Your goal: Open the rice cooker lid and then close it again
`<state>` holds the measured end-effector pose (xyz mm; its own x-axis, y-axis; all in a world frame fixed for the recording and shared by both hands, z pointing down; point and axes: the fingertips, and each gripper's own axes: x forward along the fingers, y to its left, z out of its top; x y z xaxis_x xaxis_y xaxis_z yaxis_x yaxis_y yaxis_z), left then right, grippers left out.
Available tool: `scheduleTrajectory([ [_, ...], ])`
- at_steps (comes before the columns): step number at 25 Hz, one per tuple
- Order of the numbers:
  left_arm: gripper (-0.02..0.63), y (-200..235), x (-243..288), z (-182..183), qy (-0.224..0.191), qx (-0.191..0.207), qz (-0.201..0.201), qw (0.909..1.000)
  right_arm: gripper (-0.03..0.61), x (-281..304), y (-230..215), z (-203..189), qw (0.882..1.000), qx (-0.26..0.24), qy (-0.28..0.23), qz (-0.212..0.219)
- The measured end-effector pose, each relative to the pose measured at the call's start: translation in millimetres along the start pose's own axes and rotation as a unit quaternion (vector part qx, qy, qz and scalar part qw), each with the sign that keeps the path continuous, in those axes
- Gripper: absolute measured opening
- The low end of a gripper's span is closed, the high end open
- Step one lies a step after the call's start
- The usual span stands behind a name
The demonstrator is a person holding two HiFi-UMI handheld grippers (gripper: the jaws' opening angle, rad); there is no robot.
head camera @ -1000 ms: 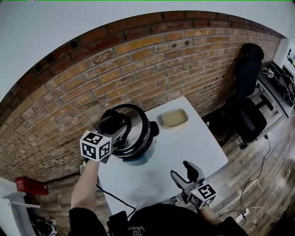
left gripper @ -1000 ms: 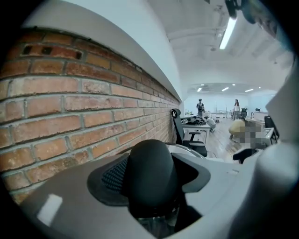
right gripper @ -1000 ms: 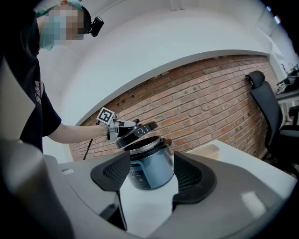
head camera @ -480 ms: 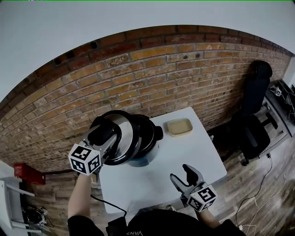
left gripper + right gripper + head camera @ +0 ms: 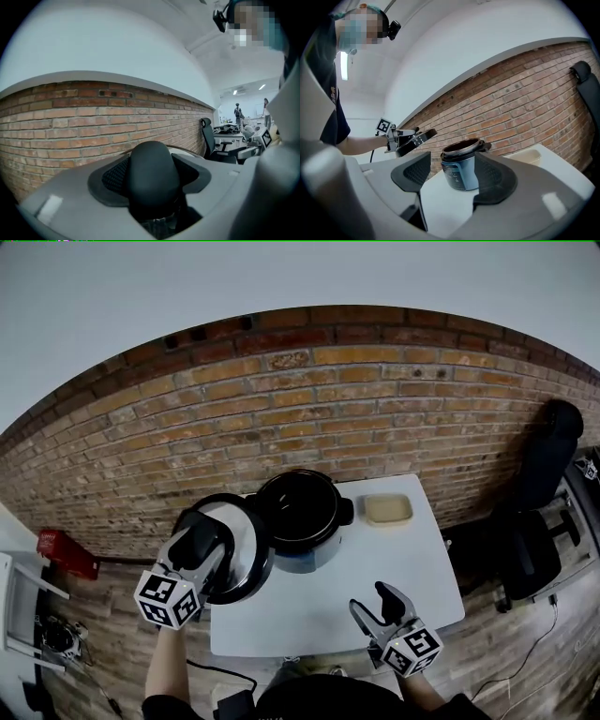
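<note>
The rice cooker (image 5: 302, 526) stands at the back of the white table (image 5: 394, 563), its dark pot uncovered. Its round lid (image 5: 239, 559) hangs tilted in the air left of the cooker, over the table's left edge. My left gripper (image 5: 202, 547) is shut on the lid's black knob (image 5: 152, 173), which fills the gap between the jaws in the left gripper view. My right gripper (image 5: 377, 607) stays open and empty near the table's front edge. In the right gripper view its jaws frame the blue-sided cooker (image 5: 461, 166), with the lid (image 5: 416, 139) held up to the left.
A shallow beige container (image 5: 387, 510) sits at the table's back right corner. A brick wall (image 5: 309, 399) runs close behind the table. Black office chairs (image 5: 530, 535) stand to the right, and a red box (image 5: 64, 552) lies on the floor to the left.
My left gripper has carried the lid off the cooker and out to the left, leaving the pot uncovered. The right gripper has stayed in place.
</note>
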<state>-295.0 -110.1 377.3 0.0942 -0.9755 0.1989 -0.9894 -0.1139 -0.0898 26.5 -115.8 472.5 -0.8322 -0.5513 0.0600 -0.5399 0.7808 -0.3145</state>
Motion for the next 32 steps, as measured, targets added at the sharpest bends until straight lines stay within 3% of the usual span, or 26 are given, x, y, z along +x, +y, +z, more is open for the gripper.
scheduleTrajectory([
  [8, 0.282, 3, -68, -44, 0.017, -0.033, 0.072, 0.9967, 0.284, 1, 8, -14, 0.999, 0.004, 0.014, 0.031],
  [16, 0.282, 4, -101, -71, 0.026, -0.063, 0.109, 0.9918, 0.284, 4, 15, -15, 0.998, -0.005, 0.023, 0.051],
  [25, 0.282, 9, -86, -61, 0.019, -0.054, 0.099, 0.9934, 0.284, -5, 16, -9, 0.999, -0.008, 0.023, 0.042],
  [32, 0.282, 10, -41, -40, 0.017, -0.035, 0.054, 0.9978, 0.284, -7, 3, -1, 1.0, -0.001, 0.012, 0.008],
])
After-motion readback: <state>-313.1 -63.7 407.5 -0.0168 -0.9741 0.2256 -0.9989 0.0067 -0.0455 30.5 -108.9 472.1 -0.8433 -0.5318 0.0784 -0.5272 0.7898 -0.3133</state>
